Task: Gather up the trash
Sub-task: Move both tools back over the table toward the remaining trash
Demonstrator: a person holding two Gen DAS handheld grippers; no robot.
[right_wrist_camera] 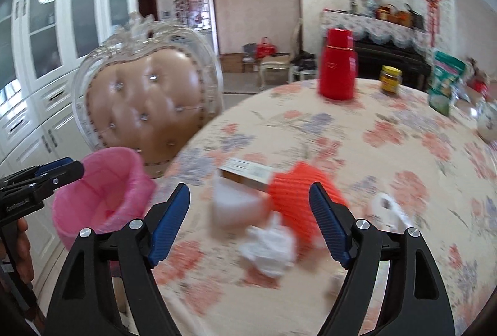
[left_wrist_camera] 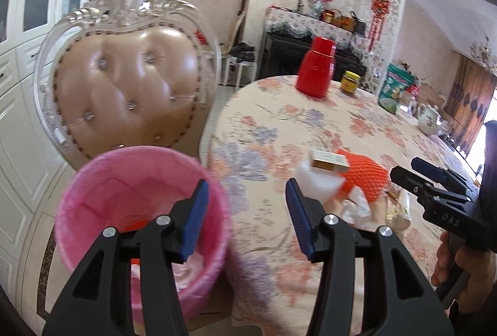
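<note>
A pink-lined trash bin point(left_wrist_camera: 136, 211) stands beside the table, with some trash inside; it also shows in the right wrist view point(right_wrist_camera: 102, 196). On the floral table lie an orange foam net point(right_wrist_camera: 298, 202), a white foam piece point(right_wrist_camera: 236, 208), a small carton box point(right_wrist_camera: 248, 173), crumpled white tissue point(right_wrist_camera: 270, 246) and another white scrap point(right_wrist_camera: 388, 208). My left gripper point(left_wrist_camera: 247, 211) is open and empty, between the bin and the trash pile. My right gripper point(right_wrist_camera: 248, 218) is open and empty, just above the white foam and tissue. The right gripper also shows in the left wrist view point(left_wrist_camera: 416, 171).
An ornate padded chair point(left_wrist_camera: 124, 87) stands behind the bin. A red thermos point(right_wrist_camera: 338, 65), a yellow-lidded jar point(right_wrist_camera: 390, 79), a green bag point(right_wrist_camera: 444, 84) and a teapot point(left_wrist_camera: 430, 118) stand on the far side of the table point(right_wrist_camera: 403, 149). White cabinets line the left wall.
</note>
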